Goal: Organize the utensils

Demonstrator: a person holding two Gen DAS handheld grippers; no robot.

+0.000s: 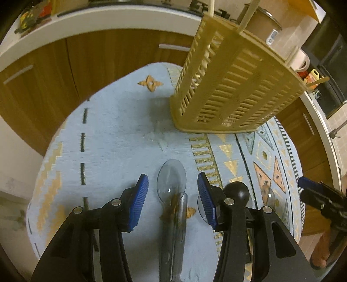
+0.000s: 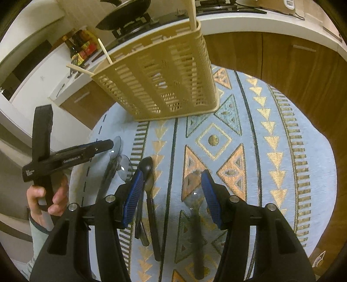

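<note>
A beige slotted utensil basket (image 1: 234, 86) stands on a round patterned tablecloth (image 1: 112, 134); it also shows in the right wrist view (image 2: 164, 80) with chopsticks (image 2: 105, 52) sticking out. My left gripper (image 1: 173, 199) is open, its jaws on either side of a clear plastic spoon (image 1: 171, 180) lying on the cloth. A black spoon (image 1: 236, 190) lies just right of it. My right gripper (image 2: 171, 199) is open above a clear spoon (image 2: 193, 195), with the black spoon (image 2: 146, 164) and more clear spoons (image 2: 124, 164) to its left.
Wooden cabinets (image 1: 97, 54) under a white counter (image 1: 91, 23) curve behind the table. Sauce bottles (image 2: 80, 47) and a stove with a pan (image 2: 125, 13) sit on the counter. The other hand's gripper (image 2: 65, 158) is at the left of the right wrist view.
</note>
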